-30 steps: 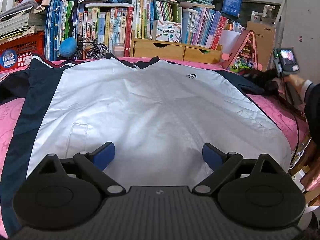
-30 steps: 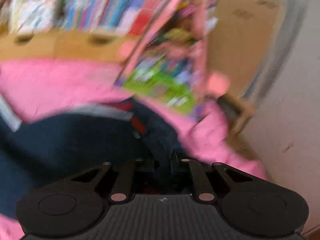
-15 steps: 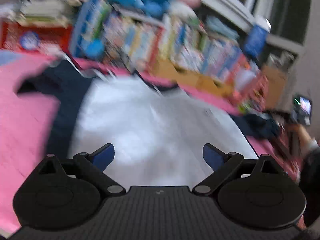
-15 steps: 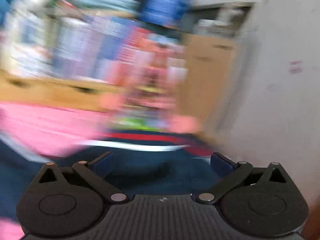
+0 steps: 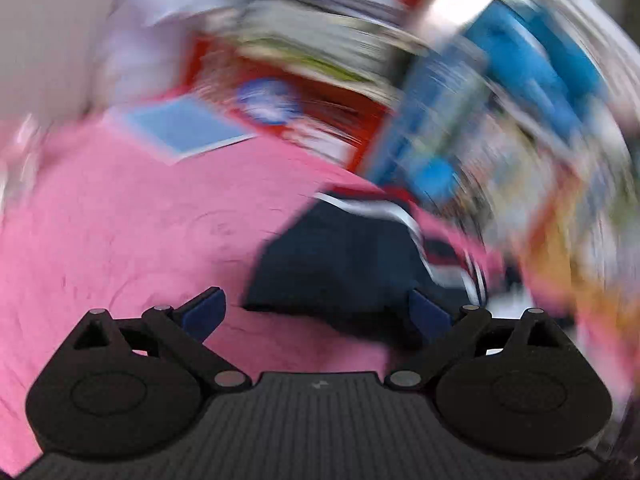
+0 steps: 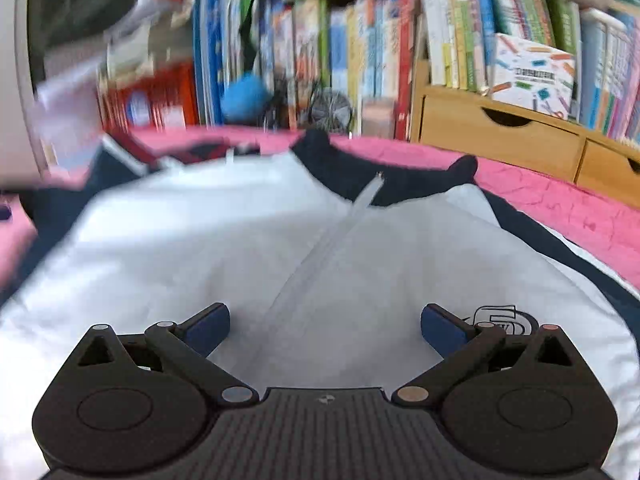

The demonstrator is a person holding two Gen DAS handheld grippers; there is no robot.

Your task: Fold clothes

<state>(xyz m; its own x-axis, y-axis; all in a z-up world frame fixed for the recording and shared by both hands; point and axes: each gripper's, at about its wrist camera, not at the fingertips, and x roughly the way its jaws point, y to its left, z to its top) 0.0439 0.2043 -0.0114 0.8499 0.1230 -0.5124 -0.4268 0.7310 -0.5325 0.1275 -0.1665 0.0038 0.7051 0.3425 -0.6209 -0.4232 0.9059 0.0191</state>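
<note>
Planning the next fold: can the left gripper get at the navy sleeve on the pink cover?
Probably yes: the left gripper is open, and the navy sleeve lies uncovered just ahead.

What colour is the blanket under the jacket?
Pink. The blanket shows best in the left wrist view, under the jacket.

jacket (image 6: 248, 248): you've got white body, navy collar and sleeves, red-white trim
bedcover (image 5: 120, 240): pink
pads (image 6: 208, 326): blue, on black grippers
drawer box (image 6: 500, 140): tan wood
</note>
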